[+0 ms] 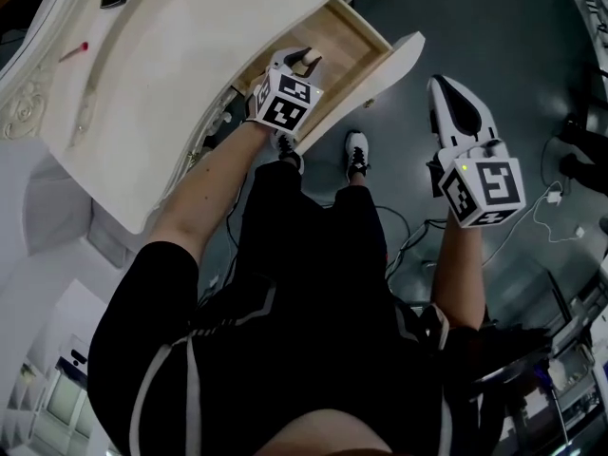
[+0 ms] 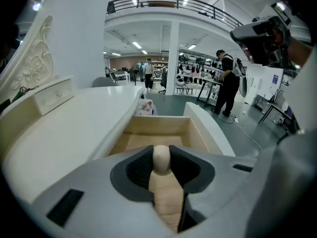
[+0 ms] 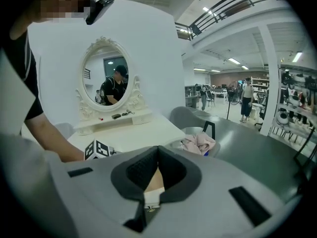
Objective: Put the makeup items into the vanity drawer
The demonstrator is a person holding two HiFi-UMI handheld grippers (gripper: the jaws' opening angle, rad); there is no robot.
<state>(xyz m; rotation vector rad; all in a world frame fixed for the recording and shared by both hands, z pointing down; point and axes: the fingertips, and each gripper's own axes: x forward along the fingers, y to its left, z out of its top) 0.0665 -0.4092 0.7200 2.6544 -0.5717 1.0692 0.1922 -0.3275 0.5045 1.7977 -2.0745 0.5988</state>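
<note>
Big open hall, grey floor point(image 1: 484, 27); white vanity surface point(image 1: 171, 93) with its drawer point(image 1: 353, 38) standing open at the front edge.
Left gripper point(image 1: 306, 61) over the drawer, clamped on a pale round-tipped makeup item point(image 2: 161, 162). Right gripper point(image 1: 440, 88) closed on nothing, well apart, above the floor.

Plenty you can't make out
Wooden piece point(image 2: 162, 197) in the left gripper point(image 2: 161, 155) vanishes under its body, the drawer point(image 1: 356, 31) floor is mostly behind that gripper, and the bits point(image 1: 78, 50) on the vanity top point(image 1: 190, 74) are too tiny to name.
</note>
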